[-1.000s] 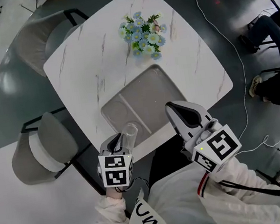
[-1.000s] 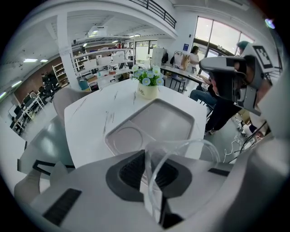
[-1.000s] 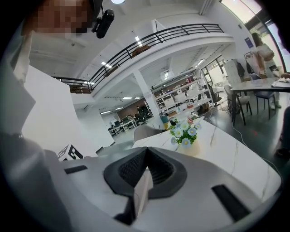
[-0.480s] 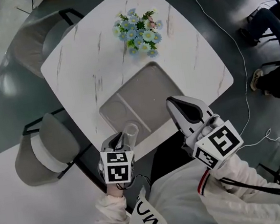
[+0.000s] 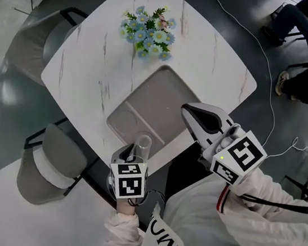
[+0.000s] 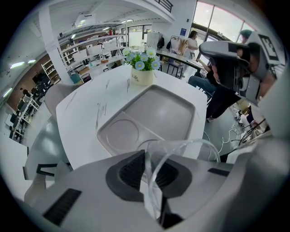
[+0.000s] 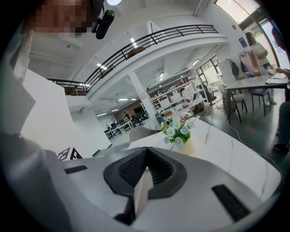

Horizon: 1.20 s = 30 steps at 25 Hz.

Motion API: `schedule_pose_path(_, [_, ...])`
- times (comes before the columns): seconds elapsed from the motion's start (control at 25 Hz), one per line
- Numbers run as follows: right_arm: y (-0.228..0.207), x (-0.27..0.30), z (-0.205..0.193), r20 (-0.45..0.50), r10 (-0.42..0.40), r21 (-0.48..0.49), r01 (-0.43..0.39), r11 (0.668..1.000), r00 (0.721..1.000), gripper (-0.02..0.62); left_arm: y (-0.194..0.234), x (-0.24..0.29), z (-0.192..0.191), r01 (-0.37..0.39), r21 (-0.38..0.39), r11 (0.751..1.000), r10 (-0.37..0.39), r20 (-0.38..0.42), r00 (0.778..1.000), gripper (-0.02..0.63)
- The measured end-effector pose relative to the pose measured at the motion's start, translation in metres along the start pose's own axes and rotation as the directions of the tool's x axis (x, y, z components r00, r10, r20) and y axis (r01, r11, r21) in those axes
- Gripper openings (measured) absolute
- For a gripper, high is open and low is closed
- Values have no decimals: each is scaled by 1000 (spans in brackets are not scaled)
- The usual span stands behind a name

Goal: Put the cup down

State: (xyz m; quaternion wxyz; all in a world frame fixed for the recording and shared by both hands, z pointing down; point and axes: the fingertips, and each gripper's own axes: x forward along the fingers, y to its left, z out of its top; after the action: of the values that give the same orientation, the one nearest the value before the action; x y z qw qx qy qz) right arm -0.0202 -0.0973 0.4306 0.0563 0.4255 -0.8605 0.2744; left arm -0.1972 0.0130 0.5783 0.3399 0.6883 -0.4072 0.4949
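Cup, one, pinched by left gripper at edge of one tray; right gripper pressed together.

A white table stands on a dark floor. Grey chairs sit beside it. Big windows let in light

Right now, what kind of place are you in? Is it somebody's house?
Probably not a house: it looks like a big open office or workshop hall. There's an upstairs balcony railing, rows of storage shelves, and a cable trailing across the grey floor beside the white table.
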Motion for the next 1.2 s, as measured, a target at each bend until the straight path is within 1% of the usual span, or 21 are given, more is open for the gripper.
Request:
schedule_pose_path(0.2, [-2, 2, -1, -4, 2, 6, -2, 1000, 1000, 3, 3, 2, 0, -20, 31, 999, 21, -33, 999, 32])
schedule_pose_path(0.44, [-6, 4, -3, -5, 6, 21, -6, 1000, 1000, 3, 3, 7, -5, -14, 49, 999, 18, -84, 996, 32])
schedule_pose_path(0.84, [-10, 7, -6, -10, 14, 42, -14, 999, 1000, 3, 3, 8, -5, -10, 67, 998, 19, -124, 992, 32])
schedule_pose_path(1.2, [-7, 14, -7, -13, 33, 50, -32, 998, 999, 3, 0, 10, -2, -14, 127, 992, 37, -181, 983, 32])
